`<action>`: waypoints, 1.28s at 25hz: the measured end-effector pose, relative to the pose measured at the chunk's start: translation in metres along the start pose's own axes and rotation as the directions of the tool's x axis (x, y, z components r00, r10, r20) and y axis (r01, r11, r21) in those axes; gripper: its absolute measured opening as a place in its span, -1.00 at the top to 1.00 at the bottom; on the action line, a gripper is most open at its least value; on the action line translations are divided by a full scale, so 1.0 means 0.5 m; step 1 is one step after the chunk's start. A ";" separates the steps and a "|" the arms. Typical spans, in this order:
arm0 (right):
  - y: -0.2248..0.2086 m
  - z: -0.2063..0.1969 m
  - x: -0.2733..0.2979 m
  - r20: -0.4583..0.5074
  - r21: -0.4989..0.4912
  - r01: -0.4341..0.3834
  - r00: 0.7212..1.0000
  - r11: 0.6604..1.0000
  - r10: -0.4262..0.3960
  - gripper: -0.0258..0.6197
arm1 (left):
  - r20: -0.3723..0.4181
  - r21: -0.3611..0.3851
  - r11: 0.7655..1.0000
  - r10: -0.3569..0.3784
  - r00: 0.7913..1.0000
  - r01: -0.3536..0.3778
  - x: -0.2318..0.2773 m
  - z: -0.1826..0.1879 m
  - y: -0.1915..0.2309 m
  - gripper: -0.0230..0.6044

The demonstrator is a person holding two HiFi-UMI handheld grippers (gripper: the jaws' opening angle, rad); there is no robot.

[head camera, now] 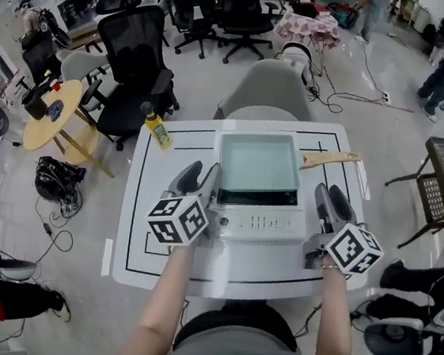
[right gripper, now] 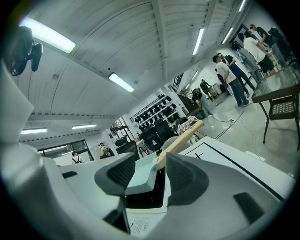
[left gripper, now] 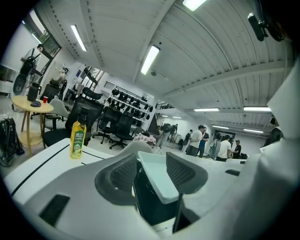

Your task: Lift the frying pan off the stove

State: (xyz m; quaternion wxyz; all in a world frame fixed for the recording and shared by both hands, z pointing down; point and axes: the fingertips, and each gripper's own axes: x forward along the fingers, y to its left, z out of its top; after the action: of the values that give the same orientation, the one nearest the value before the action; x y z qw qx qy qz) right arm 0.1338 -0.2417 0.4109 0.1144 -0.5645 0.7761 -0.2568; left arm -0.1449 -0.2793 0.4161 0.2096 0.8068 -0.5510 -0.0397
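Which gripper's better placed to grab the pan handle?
Right. The pan has its wooden handle out toward the right gripper, open just short of it; the left gripper is across the stove.

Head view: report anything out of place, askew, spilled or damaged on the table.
Nothing is spilled or damaged. The frying pan sits square on the stove, its wooden handle jutting right. Only the yellow bottle stands out: it stands close to the left edge of the table.
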 end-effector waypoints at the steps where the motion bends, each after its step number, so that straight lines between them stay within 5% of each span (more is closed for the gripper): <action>1: -0.005 -0.001 0.007 -0.004 0.003 0.000 1.000 1.000 0.000 0.29 | -0.005 -0.002 1.000 0.002 1.000 -0.002 0.009 -0.002 0.002 0.33; 25: -0.062 -0.021 0.075 -0.068 0.062 0.001 0.998 0.998 0.004 0.29 | -0.243 -0.078 0.994 0.057 0.968 -0.078 0.122 -0.097 0.034 0.35; 32: -0.063 -0.019 0.083 -0.078 0.074 0.004 0.997 0.997 0.002 0.29 | -0.278 -0.079 0.992 0.075 0.958 -0.100 0.131 -0.107 0.038 0.55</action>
State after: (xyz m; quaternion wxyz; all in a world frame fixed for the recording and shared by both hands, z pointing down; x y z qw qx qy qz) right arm 0.1412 -0.2852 0.4404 0.1050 -0.5497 0.7696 -0.3074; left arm -0.1200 -0.3283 0.4830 0.3227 0.7687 -0.5493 0.0566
